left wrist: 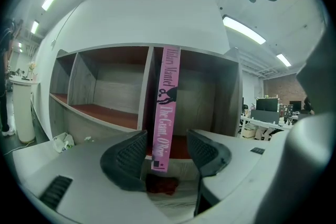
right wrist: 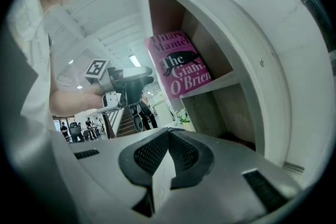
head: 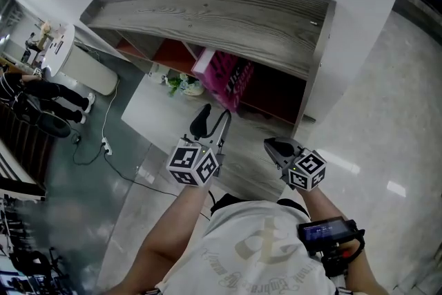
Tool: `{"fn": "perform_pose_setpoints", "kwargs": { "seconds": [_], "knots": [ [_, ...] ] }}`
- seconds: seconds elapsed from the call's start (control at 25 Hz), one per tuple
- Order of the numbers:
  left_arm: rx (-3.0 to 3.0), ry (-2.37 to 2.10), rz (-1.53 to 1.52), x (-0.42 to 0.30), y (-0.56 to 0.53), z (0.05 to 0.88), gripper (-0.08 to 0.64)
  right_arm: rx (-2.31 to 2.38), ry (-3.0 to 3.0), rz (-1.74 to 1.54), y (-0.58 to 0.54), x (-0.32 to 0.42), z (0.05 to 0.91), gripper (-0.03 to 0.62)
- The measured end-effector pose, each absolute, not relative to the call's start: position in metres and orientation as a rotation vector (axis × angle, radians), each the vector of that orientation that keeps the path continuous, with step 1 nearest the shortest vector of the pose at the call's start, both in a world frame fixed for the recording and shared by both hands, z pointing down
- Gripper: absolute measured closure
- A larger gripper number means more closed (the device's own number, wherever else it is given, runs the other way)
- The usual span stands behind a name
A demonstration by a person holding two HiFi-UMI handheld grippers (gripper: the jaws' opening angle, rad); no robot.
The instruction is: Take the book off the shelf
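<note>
A pink book (head: 224,79) leans in the grey wooden shelf (head: 207,17), whose compartments are lined in red. In the left gripper view its spine (left wrist: 167,107) stands upright by the shelf divider (left wrist: 148,86), framed by my two jaws. My left gripper (left wrist: 165,152) is open, and its pads (left wrist: 128,157) stay clear of the book on both sides. From above, the left gripper (head: 210,122) sits just in front of the book. My right gripper (right wrist: 167,152) is shut on nothing and hangs back to the right (head: 280,148). It sees the book's cover (right wrist: 181,65).
A low white platform (head: 148,110) lies left of the shelf, with a small plant and wrapper (head: 183,85) on it. A white rounded stand (head: 76,65) and a floor cable (head: 103,141) are further left. People stand at the far left edge.
</note>
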State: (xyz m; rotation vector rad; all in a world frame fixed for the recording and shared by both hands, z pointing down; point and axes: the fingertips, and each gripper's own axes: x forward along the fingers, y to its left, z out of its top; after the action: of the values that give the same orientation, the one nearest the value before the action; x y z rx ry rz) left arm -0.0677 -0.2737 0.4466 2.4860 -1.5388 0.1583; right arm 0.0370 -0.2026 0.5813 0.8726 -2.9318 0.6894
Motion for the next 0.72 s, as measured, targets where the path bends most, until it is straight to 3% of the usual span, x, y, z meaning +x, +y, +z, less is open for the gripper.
{"fn": "perform_pose_setpoints", "kwargs": {
  "seconds": [0.16, 0.72],
  "knots": [
    [2.502, -1.550, 0.142, -0.064, -0.285, 0.436, 0.275, 0.878, -2.929, 0.698, -0.202, 0.037, 0.584, 0.588],
    [2.527, -1.564, 0.170, -0.048, -0.325, 0.426, 0.273, 0.920, -2.917, 0.727, -0.202, 0.047, 0.590, 0.588]
  ]
}}
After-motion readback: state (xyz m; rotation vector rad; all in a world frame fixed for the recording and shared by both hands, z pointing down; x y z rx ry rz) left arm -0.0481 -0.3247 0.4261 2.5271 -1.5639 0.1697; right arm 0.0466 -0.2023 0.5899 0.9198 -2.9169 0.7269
